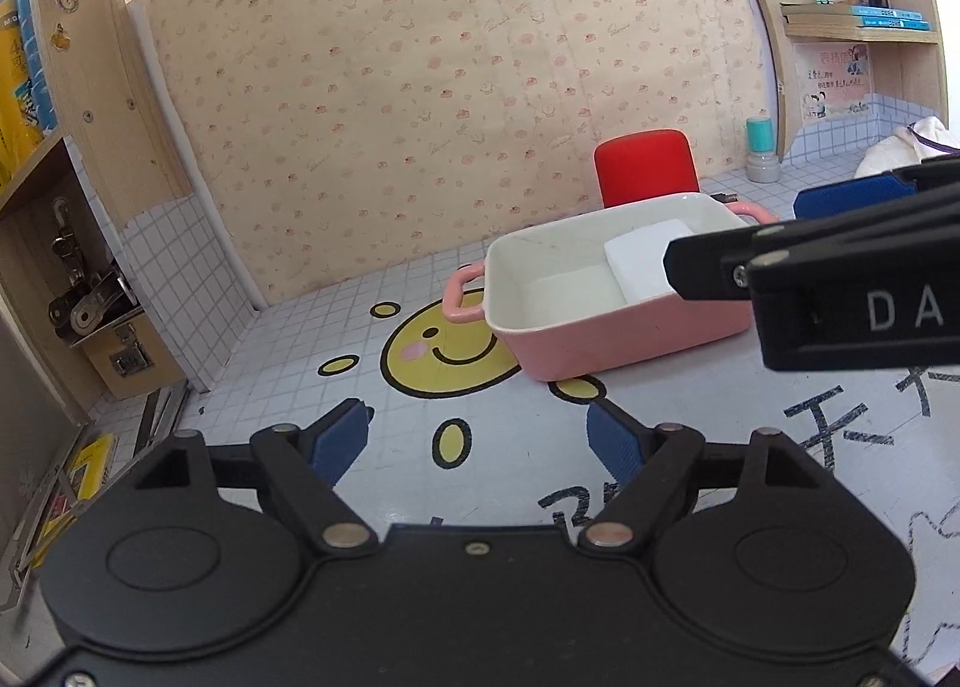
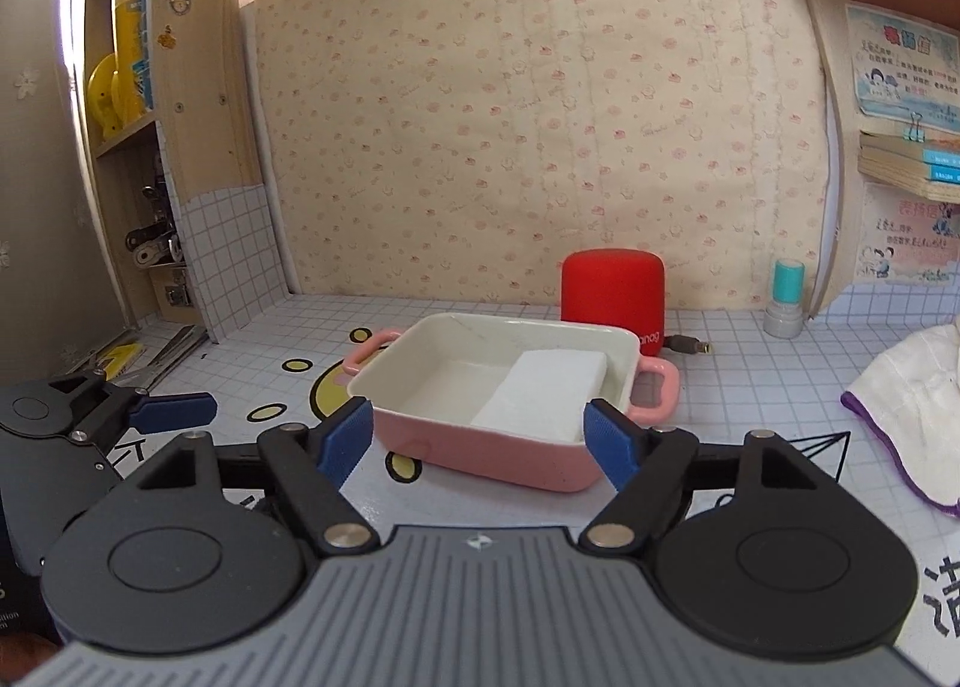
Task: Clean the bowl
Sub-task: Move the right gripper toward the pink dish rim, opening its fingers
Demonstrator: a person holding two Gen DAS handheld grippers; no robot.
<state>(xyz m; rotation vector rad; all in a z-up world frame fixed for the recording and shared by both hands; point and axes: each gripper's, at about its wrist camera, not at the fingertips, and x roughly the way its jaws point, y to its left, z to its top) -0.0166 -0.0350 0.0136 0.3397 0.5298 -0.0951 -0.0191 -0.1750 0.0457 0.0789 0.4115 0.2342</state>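
Bowl (image 2: 480, 435), pink with white inside, on the tiled desk (image 2: 750, 387) before a red speaker (image 2: 612, 294); white sponge (image 2: 540, 393) lies inside. Left gripper (image 1: 477, 441) and right gripper (image 2: 477, 441) both spread wide, holding nothing, near the bowl.

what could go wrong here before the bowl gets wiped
1. The white sponge lies against the right wall of the pink bowl; the open right hand-held gripper may catch the rim and shove the bowl.
2. The open left hand-held gripper holds nothing, so the bowl could slide on the table.
3. A push backward might knock the red speaker just behind it.
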